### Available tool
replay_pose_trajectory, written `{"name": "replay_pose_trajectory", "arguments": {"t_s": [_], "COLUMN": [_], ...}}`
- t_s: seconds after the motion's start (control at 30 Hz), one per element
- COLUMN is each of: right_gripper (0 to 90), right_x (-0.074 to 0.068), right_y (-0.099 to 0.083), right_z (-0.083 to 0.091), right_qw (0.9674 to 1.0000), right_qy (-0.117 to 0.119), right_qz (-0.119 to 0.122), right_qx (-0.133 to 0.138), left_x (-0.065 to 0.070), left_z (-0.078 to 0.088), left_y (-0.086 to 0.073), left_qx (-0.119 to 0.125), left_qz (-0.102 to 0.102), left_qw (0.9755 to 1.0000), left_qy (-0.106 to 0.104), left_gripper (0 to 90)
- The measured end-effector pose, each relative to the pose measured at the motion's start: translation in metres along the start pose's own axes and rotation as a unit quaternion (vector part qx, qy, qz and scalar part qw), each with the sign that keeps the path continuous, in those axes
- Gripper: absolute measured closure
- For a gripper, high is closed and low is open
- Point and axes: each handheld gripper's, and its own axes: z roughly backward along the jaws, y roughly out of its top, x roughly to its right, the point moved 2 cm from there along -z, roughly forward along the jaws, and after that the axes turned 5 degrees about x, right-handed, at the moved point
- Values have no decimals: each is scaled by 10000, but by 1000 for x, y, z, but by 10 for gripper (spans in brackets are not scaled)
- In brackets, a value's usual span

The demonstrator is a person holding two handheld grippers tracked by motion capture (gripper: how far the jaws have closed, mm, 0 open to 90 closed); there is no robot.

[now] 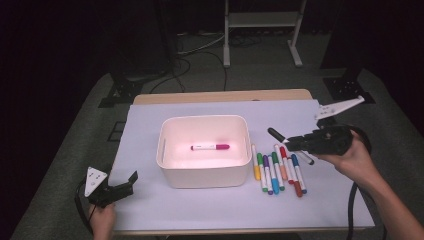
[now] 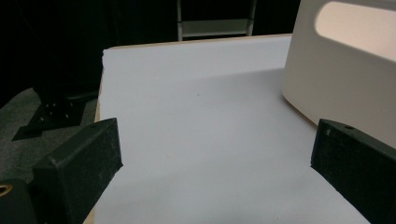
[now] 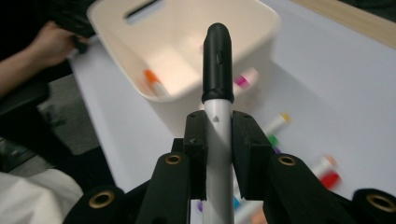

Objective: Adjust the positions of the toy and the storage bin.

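Note:
A white bin (image 1: 210, 175) stands mid-table with a pink-capped marker (image 1: 210, 147) lying inside. Right of it, several coloured markers (image 1: 277, 172) lie in a row on the white sheet. My right gripper (image 1: 295, 144) is raised above that row, shut on a white marker with a black cap (image 1: 275, 134). In the right gripper view the pads clamp the barrel of the marker (image 3: 217, 60), whose cap points toward the bin (image 3: 121, 37). My left gripper (image 1: 129, 184) rests open and holds nothing near the front left edge. In its own view my left gripper (image 2: 215, 158) faces the bin's wall (image 2: 336, 84).
The white sheet (image 1: 200, 210) covers most of the wooden table (image 1: 220, 96). Dark floor, cables and a stand's legs (image 1: 260, 55) lie beyond the far edge. Blurred loose markers (image 3: 275, 123) show beneath the right gripper.

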Motion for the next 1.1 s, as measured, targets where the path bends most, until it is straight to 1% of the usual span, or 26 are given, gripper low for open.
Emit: {"name": "replay_pose_trajectory", "arguments": {"t_s": [0.03,0.07,0.1,0.2,0.3,0.33,0.43,0.47,0.5,0.53,0.6,0.63,0.67,0.8,0.87,0.9,0.97,1.0,1.03,1.1], "right_gripper": [762,762,762,762,762,762,762,762,762,762,762,762,762,762,762,762,762,762,762,762], "right_x": [-8,-14,-21,-37,-52,-59,-70,-73,-76,-78,-80,-80,-81,-79,-78,-76,-75,-75,-75,-74], "right_y": [12,22,33,54,69,75,85,88,90,93,95,95,96,97,97,97,96,96,95,94], "right_z": [-4,-9,-14,-30,-50,-60,-84,-92,-100,-116,-130,-130,-143,-165,-174,-178,-187,-187,-191,-198], "right_qw": [9998,9994,9985,9960,9919,9896,9840,9822,9811,9786,9764,9764,9737,9705,9682,9666,9643,9643,9636,9607], "right_qy": [144,231,370,587,828,947,1171,1242,1273,1382,1442,1442,1519,1638,1729,1787,1817,1817,1827,1900], "right_qz": [136,248,385,650,900,1008,1233,1281,1301,1334,1348,1348,1382,1357,1326,1322,1342,1342,1316,1326], "right_qx": [-15,-39,-81,-197,-342,-398,-538,-590,-650,-744,-874,-874,-982,-1138,-1226,-1277,-1379,-1379,-1441,-1531], "left_x": [0,0,0,0,0,0,0,0,0,0,-1,-1,-1,-1,-1,-1,-1,-1,-1,-1], "left_z": [0,0,0,0,0,0,-1,-1,-1,-1,-1,-1,-1,-1,-1,-1,-1,-1,-1,-1], "left_y": [0,0,0,0,0,0,0,0,0,0,0,0,0,0,0,0,0,0,0,0], "left_qx": [-3,-6,-9,-19,-13,-14,-17,-19,-24,-23,-27,-27,-24,-17,-17,-18,-20,-22,-20,-23], "left_qz": [4,6,3,3,15,15,21,23,21,23,12,12,21,22,19,22,25,27,35,35], "left_qw": [10000,10000,10000,10000,10000,10000,10000,10000,10000,10000,10000,10000,10000,10000,10000,10000,10000,10000,10000,10000], "left_qy": [0,1,-3,-11,-15,-17,-23,-27,-30,-32,-33,-33,-34,-41,-46,-47,-44,-43,-40,-43], "left_gripper": [6,6,6,6,5,5,5,5,5,5,5,5,5,5,5,6,5,5,5,5]}}
